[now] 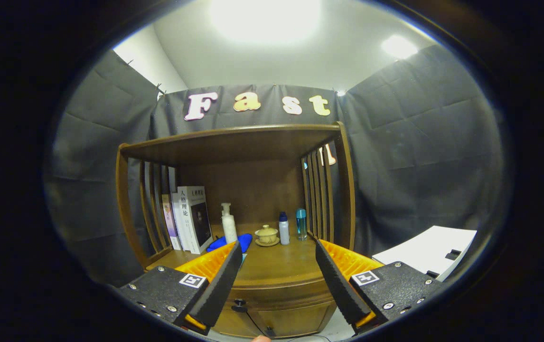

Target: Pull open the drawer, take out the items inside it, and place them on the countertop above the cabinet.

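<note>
A brown wooden cabinet stands ahead of my gripper [277, 251], whose fingers are spread wide apart with nothing between them. The countertop [276, 266] lies just beyond the fingertips. Below it the drawer front [281, 298] sits closed, with a small dark knob [239, 304] close to the left finger. Its contents are hidden. A blue object [246, 241] lies on the countertop behind the left fingertip.
On the countertop stand several books [191, 217], a white pump bottle [229, 224], a lidded tea cup on a saucer [267, 235] and two small bottles [292, 226]. A wooden shelf board [234, 142] roofs the countertop, with slatted sides. A white surface [431, 249] lies to the right.
</note>
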`<state>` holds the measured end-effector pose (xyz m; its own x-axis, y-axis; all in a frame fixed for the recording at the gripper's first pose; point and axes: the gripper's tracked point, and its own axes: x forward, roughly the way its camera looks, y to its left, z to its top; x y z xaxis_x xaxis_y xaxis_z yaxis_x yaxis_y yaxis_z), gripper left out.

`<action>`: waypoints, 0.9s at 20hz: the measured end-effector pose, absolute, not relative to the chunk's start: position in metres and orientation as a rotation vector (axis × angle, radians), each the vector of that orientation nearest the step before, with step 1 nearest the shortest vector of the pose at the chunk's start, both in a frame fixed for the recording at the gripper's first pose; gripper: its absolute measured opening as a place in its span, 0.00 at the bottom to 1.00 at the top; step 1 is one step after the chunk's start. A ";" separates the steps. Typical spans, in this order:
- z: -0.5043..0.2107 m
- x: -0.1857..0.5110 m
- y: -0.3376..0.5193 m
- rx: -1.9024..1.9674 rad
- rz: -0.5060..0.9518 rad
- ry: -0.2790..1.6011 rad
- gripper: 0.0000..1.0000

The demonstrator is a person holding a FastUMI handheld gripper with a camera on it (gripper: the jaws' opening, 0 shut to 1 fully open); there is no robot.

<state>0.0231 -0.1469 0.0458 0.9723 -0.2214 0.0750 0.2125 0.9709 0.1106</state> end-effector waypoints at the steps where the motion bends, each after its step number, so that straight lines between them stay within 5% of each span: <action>1: 0.048 0.021 -0.144 0.086 -0.220 -0.093 0.96; 18: 0.037 0.020 -0.071 0.094 -0.129 -0.034 0.97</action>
<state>0.0204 -0.0710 0.0368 0.9912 -0.1297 0.0275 0.1266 0.9873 0.0962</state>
